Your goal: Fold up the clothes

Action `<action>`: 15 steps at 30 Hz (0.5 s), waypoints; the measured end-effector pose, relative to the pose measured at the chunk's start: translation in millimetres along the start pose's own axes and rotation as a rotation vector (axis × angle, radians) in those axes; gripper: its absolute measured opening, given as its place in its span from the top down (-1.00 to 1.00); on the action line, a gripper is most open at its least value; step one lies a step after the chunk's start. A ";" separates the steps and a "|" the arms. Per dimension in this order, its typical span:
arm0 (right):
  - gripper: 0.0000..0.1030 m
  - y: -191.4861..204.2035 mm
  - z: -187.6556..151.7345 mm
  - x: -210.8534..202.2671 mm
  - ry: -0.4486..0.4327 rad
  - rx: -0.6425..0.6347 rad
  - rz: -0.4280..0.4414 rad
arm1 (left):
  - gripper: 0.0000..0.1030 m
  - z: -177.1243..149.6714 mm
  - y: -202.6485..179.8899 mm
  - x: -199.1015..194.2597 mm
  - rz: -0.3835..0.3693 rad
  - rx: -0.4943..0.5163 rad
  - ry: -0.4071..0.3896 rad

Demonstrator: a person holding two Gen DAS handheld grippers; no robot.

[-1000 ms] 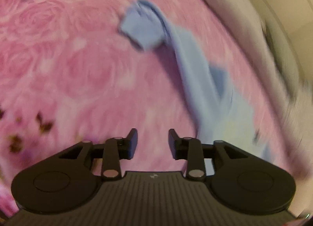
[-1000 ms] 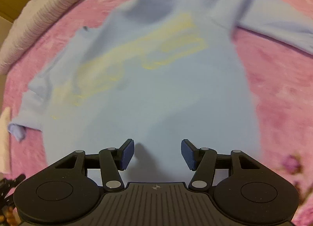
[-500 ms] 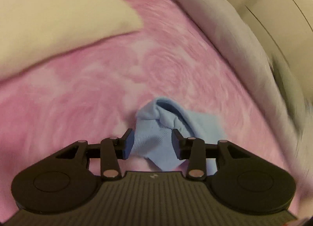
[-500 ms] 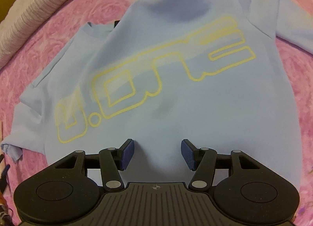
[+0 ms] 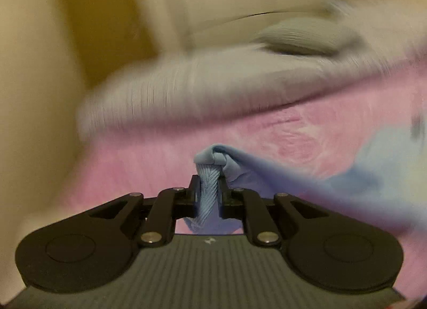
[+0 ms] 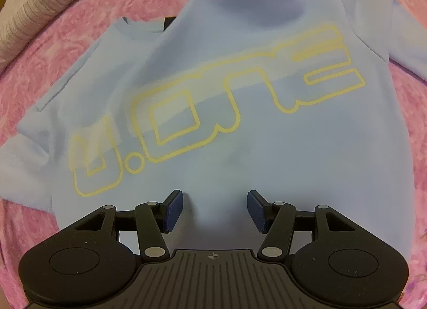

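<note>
Left gripper [image 5: 209, 188]: jaws have just been closing and now pinch the ribbed cuff [image 5: 208, 196] of the sweatshirt's sleeve [image 5: 269, 175]. Cuff bunched tight between the pads, a knot of folded cloth bulging just past the fingertips. Gripper tilted moderately downward, aimed toward the far edge of the bed. Sleeve trails off from the cuff toward the right edge of the left wrist view, lifted clear of the pink rose-patterned blanket [image 5: 149, 159]. Beyond it a grey ribbed cover [image 5: 186, 90] runs along the bed's edge; background there heavily blurred.

Right gripper [image 6: 214, 210]: jaws stand wide apart, nothing between the blue pads [image 6: 174, 210]. Pointed steeply down over the lower body of the light blue sweatshirt [image 6: 267, 162]; cannot tell whether the tips touch the cloth.

Sweatshirt lies spread flat on the blanket, front up, large yellow outlined lettering [image 6: 213, 111] running diagonally across the chest. Collar [image 6: 141, 31] toward the far left, near the grey cover at the bed's edge. One sleeve reaches off to the far right of the right wrist view; the other shoulder lies at the left. Cloth mostly smooth, shallow shadowed dips near the top.
</note>
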State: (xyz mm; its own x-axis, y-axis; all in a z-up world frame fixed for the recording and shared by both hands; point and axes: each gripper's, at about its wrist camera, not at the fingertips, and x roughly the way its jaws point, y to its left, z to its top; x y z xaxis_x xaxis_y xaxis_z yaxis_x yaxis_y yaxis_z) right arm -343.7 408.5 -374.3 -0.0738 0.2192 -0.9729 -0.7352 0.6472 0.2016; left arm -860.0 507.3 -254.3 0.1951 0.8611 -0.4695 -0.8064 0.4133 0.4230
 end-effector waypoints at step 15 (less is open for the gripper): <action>-0.11 -32.7 -17.8 -15.4 -0.010 0.065 0.035 | 0.42 -115.8 -22.1 -48.4 -0.037 -0.898 0.601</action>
State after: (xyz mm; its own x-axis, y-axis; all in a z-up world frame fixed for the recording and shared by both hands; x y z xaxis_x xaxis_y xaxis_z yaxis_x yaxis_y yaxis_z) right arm -330.5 371.0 -368.0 -0.0914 0.2492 -0.9641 -0.6868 0.6853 0.2423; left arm -916.3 422.2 -330.7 0.1196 0.4655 -0.8770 -0.9678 -0.1424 -0.2075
